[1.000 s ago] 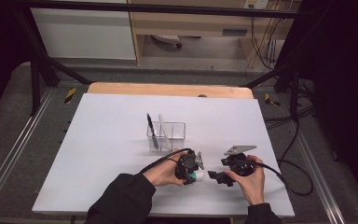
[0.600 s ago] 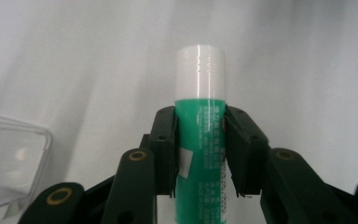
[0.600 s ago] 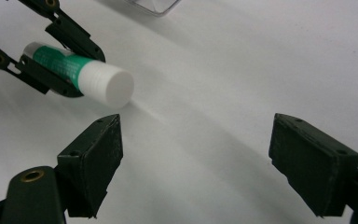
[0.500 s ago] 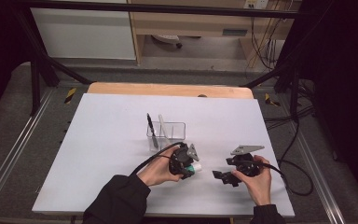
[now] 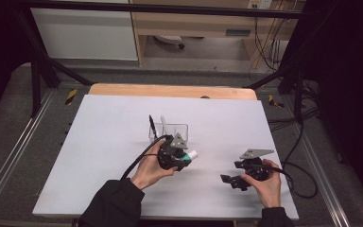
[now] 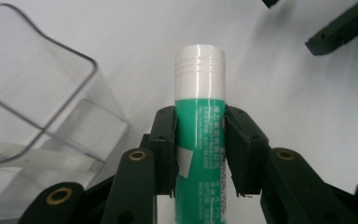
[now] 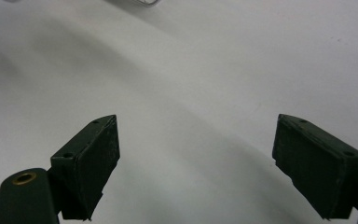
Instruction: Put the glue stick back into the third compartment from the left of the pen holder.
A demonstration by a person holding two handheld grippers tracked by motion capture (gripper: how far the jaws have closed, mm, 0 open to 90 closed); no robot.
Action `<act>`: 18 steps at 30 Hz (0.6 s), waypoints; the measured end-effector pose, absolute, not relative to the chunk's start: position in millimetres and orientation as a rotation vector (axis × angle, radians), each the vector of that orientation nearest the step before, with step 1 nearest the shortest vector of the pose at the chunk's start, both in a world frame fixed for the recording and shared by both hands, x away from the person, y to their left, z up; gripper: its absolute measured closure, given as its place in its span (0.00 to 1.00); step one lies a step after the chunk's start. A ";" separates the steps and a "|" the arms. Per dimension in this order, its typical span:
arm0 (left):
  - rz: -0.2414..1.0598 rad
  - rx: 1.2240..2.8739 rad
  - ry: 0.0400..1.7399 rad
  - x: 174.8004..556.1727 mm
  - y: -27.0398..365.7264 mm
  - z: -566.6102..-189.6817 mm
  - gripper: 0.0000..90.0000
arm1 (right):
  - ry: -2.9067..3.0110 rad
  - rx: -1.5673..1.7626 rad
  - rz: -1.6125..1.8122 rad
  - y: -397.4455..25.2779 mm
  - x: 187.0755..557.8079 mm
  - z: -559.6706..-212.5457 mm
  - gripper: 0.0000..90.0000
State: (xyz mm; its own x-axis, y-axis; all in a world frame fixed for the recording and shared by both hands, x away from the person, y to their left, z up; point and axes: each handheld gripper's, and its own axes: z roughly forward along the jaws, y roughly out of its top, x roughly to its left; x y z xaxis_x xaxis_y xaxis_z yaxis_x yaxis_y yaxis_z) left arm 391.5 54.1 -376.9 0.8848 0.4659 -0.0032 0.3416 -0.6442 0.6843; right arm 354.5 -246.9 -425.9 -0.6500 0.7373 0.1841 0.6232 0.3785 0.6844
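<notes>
Glue stick (image 6: 199, 121) between left claw (image 6: 199, 154) pads

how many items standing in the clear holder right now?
2: a black pen at the left end of the clear holder and a white pen beside it. The glue stick is outside, clamped in the left tool.

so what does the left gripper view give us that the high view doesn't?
Left gripper view alone: the jaws pressed on the green body of the glue stick, its ribbed white cap, and printed text on the label. High view alone: both hands, the open right gripper apart on the white table, and two pens standing in the clear box. Both: the left gripper holding the stick beside the box.
</notes>
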 end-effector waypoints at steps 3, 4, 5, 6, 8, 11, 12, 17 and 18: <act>0.237 2.268 0.630 392.9 58.8 -372.7 0.72 | 2.487 1.229 1.128 -248.8 353.9 -426.4 0.17; 0.244 2.253 0.641 393.6 60.5 -371.2 0.72 | 2.490 1.225 1.126 -249.5 353.9 -426.6 0.17; 0.257 2.235 0.655 393.9 61.9 -369.6 0.72 | 2.490 1.226 1.125 -250.2 353.9 -426.7 0.17; 0.260 2.221 0.665 394.5 63.4 -368.2 0.72 | 2.490 1.222 1.120 -250.9 353.9 -426.8 0.17; 0.270 2.189 0.683 395.3 65.7 -365.8 0.72 | 2.487 1.225 1.122 -252.0 353.3 -426.4 0.17; 0.289 2.153 0.699 396.2 68.1 -362.2 0.72 | 2.482 1.221 1.124 -252.7 352.8 -426.1 0.17; 0.297 2.143 0.699 396.4 68.6 -360.9 0.72 | 2.481 1.220 1.125 -252.7 352.8 -426.2 0.17; 0.326 2.074 0.717 398.8 71.7 -352.7 0.72 | 2.487 1.223 1.123 -253.0 352.3 -426.5 0.17; 0.335 2.063 0.721 399.5 72.2 -351.0 0.72 | 2.488 1.226 1.119 -253.3 352.1 -426.5 0.17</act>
State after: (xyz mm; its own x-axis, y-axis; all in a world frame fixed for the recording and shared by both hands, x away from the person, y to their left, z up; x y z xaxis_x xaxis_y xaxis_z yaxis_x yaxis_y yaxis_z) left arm 399.5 72.2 -351.0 0.7932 0.6079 -0.0357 0.3647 -0.4274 0.8272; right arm 352.1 -253.3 -426.5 -0.6546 0.7343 0.1798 0.6217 0.3875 0.6807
